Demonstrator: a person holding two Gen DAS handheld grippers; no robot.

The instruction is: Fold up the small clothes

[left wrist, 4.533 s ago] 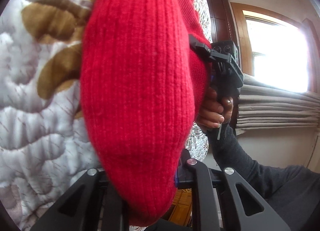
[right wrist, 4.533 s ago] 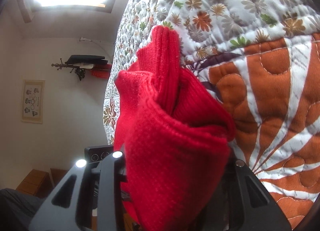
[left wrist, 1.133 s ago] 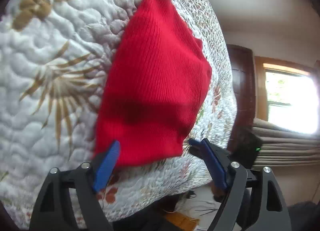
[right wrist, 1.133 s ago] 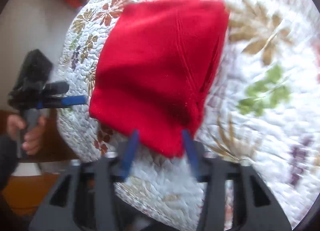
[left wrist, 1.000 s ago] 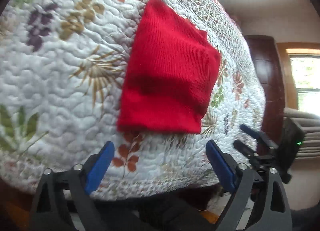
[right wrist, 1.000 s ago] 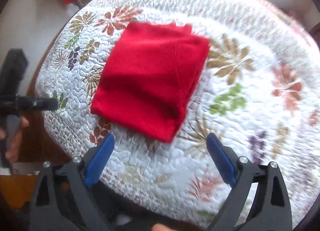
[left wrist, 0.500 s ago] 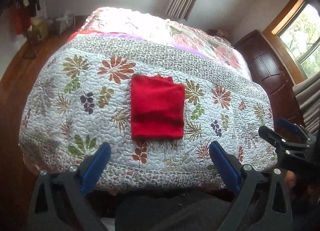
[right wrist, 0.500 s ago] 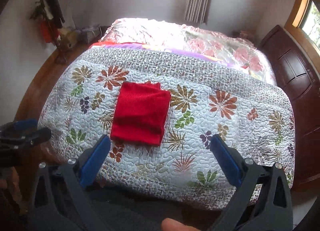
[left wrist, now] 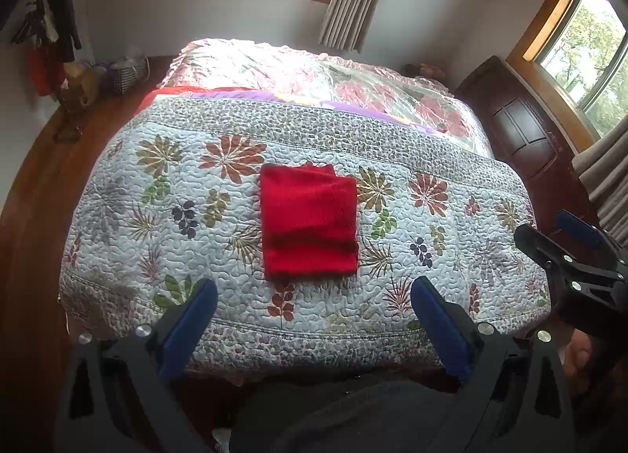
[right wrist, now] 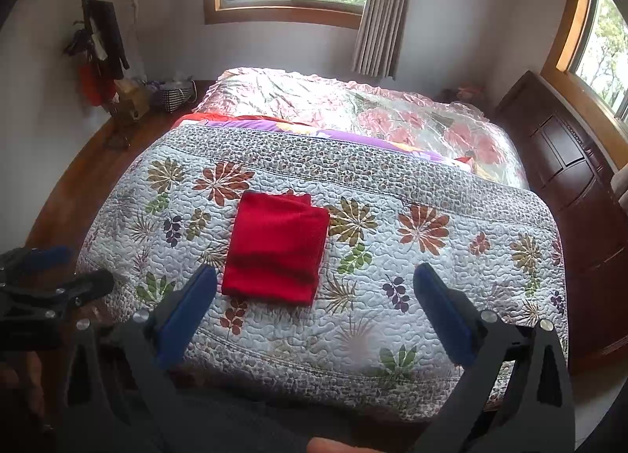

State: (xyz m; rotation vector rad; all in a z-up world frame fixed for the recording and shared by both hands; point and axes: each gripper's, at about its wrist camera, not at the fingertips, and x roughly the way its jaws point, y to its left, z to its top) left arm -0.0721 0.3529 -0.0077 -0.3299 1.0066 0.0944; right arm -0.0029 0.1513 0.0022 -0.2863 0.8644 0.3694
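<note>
The red sweater [left wrist: 309,222] lies folded into a neat square on the flowered quilt [left wrist: 431,217], near the foot edge of the bed. Both the left gripper [left wrist: 314,315] and right gripper [right wrist: 314,304] hang back from it, fingers spread wide, empty.

Red garment [left wrist: 309,221] on floral quilt [left wrist: 431,256] (white ground).

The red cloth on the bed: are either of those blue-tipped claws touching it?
Apart. In both wrist views the folded red cloth lies alone on the quilt, with the open left gripper and right gripper held back, quilt showing between.
</note>
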